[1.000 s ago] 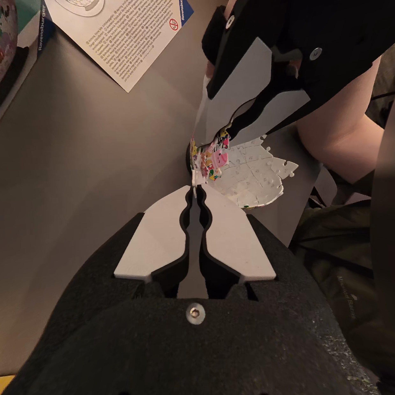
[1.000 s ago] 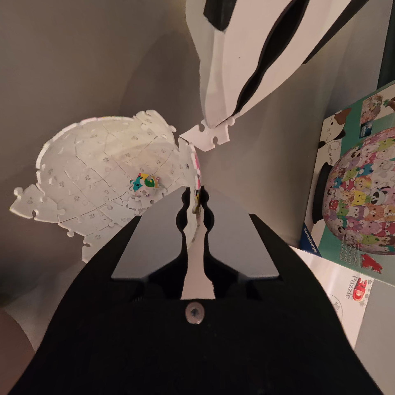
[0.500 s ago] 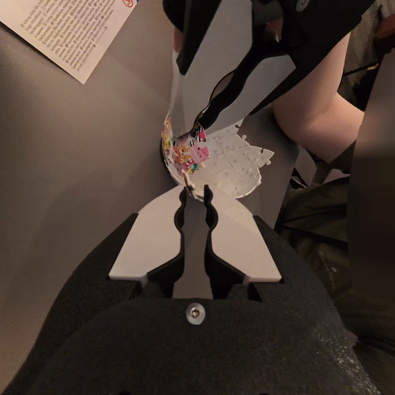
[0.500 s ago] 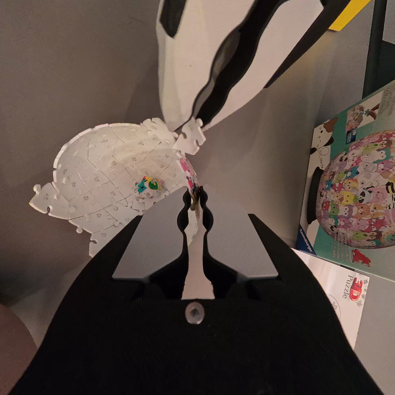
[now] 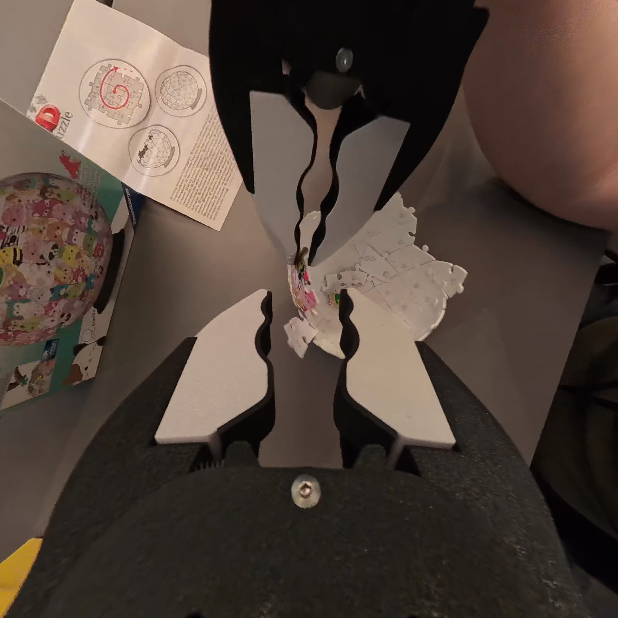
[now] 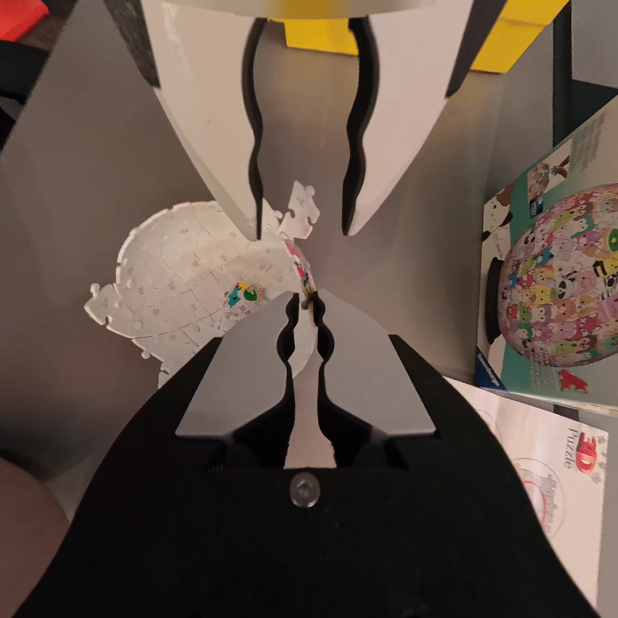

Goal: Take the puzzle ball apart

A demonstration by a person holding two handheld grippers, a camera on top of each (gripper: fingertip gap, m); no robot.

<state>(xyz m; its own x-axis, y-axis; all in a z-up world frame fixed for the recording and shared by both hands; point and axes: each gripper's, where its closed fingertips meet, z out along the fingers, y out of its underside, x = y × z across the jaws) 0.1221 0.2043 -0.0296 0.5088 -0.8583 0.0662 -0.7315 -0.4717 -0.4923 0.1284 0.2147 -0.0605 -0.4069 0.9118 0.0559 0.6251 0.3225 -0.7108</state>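
The puzzle ball is a partial shell (image 5: 401,281), white inside and coloured outside, resting on the grey table (image 5: 187,301). It also shows in the right wrist view (image 6: 180,267). My right gripper (image 6: 307,296) is shut on the shell's coloured rim; in the left wrist view it (image 5: 303,264) comes in from the top. My left gripper (image 5: 306,294) is open and empty, facing it. A loose white piece (image 5: 299,334) lies free between the left fingers, also seen in the right wrist view (image 6: 301,210). A coloured piece (image 6: 244,294) lies loose inside the shell.
The puzzle box (image 5: 50,254) and the instruction sheet (image 5: 140,110) lie left of the shell; in the right wrist view the box (image 6: 561,294) and the sheet (image 6: 551,475) are at right. A yellow object (image 6: 501,43) sits behind. A person's arm (image 5: 551,117) is at upper right. My two grippers' fingertips are within a few centimetres of each other. It is some 9 centimetres from my right tips to the coloured piece (image 6: 244,294).
My left gripper was shut on the white piece pulled off the rim; it has opened and let the piece go. My right gripper has kept its grip on the rim.
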